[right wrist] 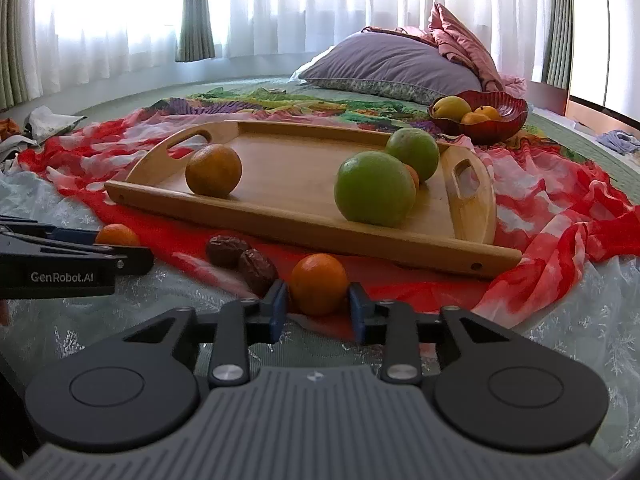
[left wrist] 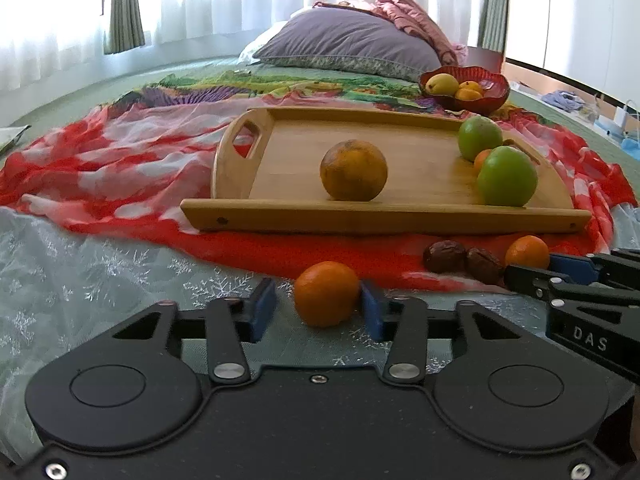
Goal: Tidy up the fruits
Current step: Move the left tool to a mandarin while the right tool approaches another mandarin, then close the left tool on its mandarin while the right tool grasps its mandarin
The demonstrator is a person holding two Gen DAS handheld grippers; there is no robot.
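My left gripper is open around a small tangerine on the bed; the right pad touches it, the left pad stands apart. My right gripper brackets another tangerine, pads close on both sides. Each gripper shows in the other view, the right gripper and the left gripper. Two dates lie between the tangerines. A wooden tray holds a mottled orange, two green fruits and a small orange fruit.
A red bowl with yellow and orange fruit stands behind the tray at right. A red-and-white scarf lies under the tray. A purple pillow and pink quilt are at the back. Curtains hang behind.
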